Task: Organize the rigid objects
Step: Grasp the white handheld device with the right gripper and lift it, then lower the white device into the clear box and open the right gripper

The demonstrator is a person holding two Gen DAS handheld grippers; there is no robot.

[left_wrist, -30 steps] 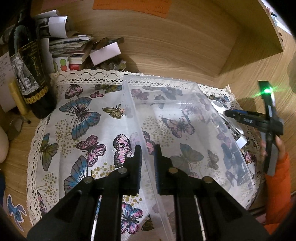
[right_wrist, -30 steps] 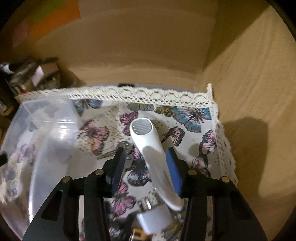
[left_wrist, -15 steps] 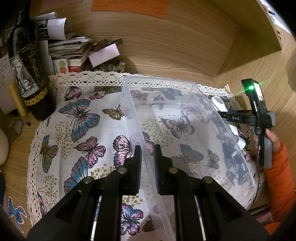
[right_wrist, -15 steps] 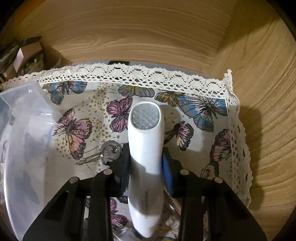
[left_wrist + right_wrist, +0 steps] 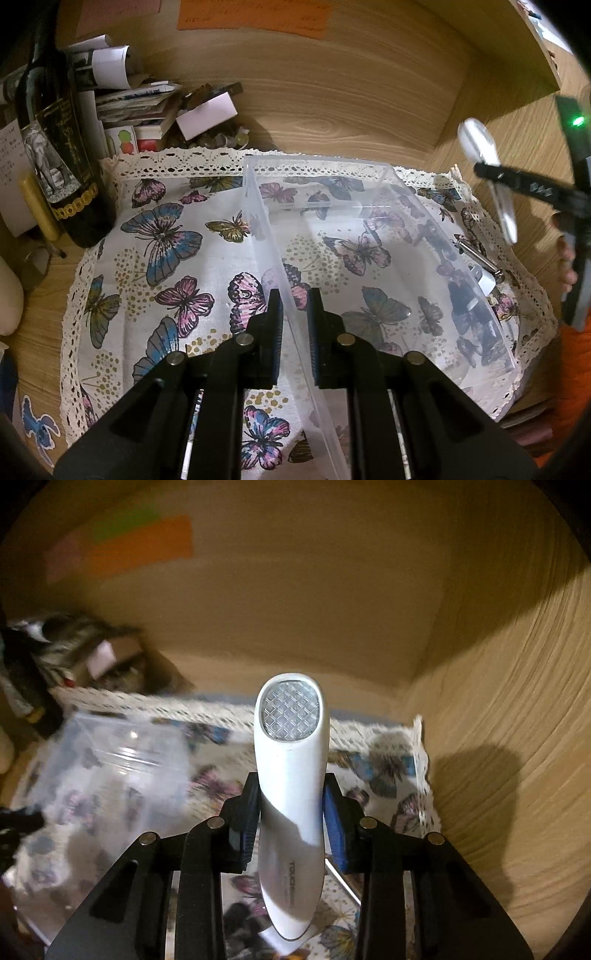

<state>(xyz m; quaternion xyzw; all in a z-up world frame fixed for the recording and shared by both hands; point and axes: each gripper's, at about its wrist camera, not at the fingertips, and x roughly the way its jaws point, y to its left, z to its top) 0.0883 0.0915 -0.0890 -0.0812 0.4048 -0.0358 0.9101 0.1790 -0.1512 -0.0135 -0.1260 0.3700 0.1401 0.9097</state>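
Lifted off the butterfly tablecloth (image 5: pixel 166 258) since half a second ago, the white handheld device (image 5: pixel 291 775) sits clamped between the closed-in right gripper (image 5: pixel 290 812) fingers, above and beside the empty clear plastic bin (image 5: pixel 369 258), whose near wall the left gripper (image 5: pixel 295 325) pinches.
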